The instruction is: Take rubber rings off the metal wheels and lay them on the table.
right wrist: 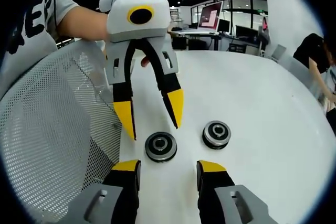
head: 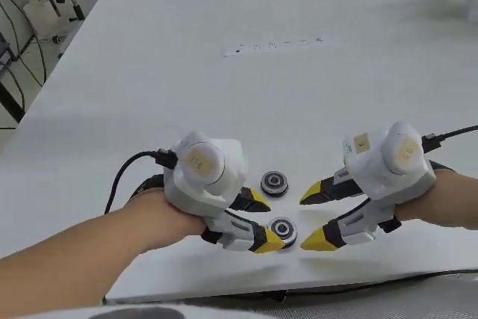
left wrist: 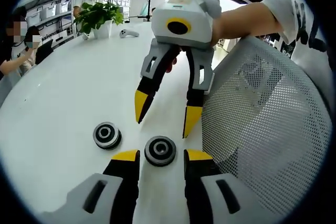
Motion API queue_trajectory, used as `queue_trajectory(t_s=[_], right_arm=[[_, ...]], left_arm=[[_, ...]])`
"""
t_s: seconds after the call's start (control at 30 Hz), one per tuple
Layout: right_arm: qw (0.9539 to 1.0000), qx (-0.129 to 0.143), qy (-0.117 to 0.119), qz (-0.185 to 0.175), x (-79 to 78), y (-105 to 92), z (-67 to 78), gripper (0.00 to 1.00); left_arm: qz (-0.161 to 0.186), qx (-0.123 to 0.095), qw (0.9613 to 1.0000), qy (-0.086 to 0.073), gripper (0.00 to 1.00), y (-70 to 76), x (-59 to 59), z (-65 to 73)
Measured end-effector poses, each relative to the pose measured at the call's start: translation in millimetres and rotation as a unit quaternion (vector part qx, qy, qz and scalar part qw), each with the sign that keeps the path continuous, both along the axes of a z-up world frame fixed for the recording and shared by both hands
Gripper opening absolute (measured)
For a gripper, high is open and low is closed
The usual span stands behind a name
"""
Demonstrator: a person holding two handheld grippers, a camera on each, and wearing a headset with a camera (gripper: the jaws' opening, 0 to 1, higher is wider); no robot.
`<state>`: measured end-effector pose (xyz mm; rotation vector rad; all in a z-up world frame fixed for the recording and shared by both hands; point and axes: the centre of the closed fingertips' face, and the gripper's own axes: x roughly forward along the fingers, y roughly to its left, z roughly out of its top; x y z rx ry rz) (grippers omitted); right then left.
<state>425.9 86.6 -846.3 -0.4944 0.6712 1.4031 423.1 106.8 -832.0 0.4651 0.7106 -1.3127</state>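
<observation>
White table [head: 224, 87], two metal wheels [head: 274, 183] [head: 282, 230], left tool [head: 269, 223], right tool [head: 306, 222] (both spread)

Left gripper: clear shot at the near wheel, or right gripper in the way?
Probably yes. The near wheel sits between the open jaw tips of the left gripper, path clear. The right gripper faces it from the other side, tips short of the wheel.
</observation>
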Motion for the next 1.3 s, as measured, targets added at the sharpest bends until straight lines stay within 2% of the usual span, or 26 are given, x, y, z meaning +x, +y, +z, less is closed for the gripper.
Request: queue_trajectory(t_s=[0.27, 0.33, 0.37, 0.4, 0.47, 0.67, 0.87, 1.0, 1.3], right_arm=[[1.0000, -0.002, 0.007, -0.003, -2.2, -1.5, -2.1, 0.41], [1.0000, -0.003, 0.006, -0.002, -2.5, -1.9, -2.9, 0.41], [1.0000, -0.004, 0.006, -0.003, -2.6, -2.0, -3.0, 0.41], [1.0000, -0.003, 0.006, -0.003, -2.6, -2.0, -3.0, 0.41], [1.0000, -0.003, 0.007, -0.004, -2.9, -2.0, -3.2, 0.41], [1.0000, -0.004, 0.008, -0.002, -4.8, -1.2, -4.7, 0.41], [0.9999, 0.003, 0.010, -0.004, -5.2, 2.4, -3.5, 0.41], [0.9999, 0.009, 0.013, -0.003, -7.7, 7.2, -3.0, 0.40], [0.9999, 0.012, 0.001, 0.009, -10.3, 17.1, -5.6, 0.38]], left_arm=[[-0.015, 0.007, 0.9999, -0.003, 0.21, -5.6, -4.5, -5.7], [-0.016, 0.015, 0.9997, -0.006, 0.20, -4.8, -5.0, -9.0], [-0.019, 0.011, 0.9996, -0.015, 0.19, -5.6, -4.4, -7.7], [-0.017, 0.015, 0.9997, -0.011, 0.18, -4.1, -6.0, -8.4], [-0.017, 0.013, 0.9996, -0.016, 0.16, -5.2, -5.3, -7.7], [-0.020, 0.018, 0.9987, -0.043, 0.10, -7.4, -3.1, -8.9], [-0.010, 0.005, 0.9989, -0.046, 0.10, -7.7, -1.4, -9.2], [-0.006, 0.007, 0.9986, -0.052, 0.08, -7.3, 0.9, -9.6], [0.004, 0.000, 0.9986, -0.053, 0.08, -9.4, 2.8, -9.8]])
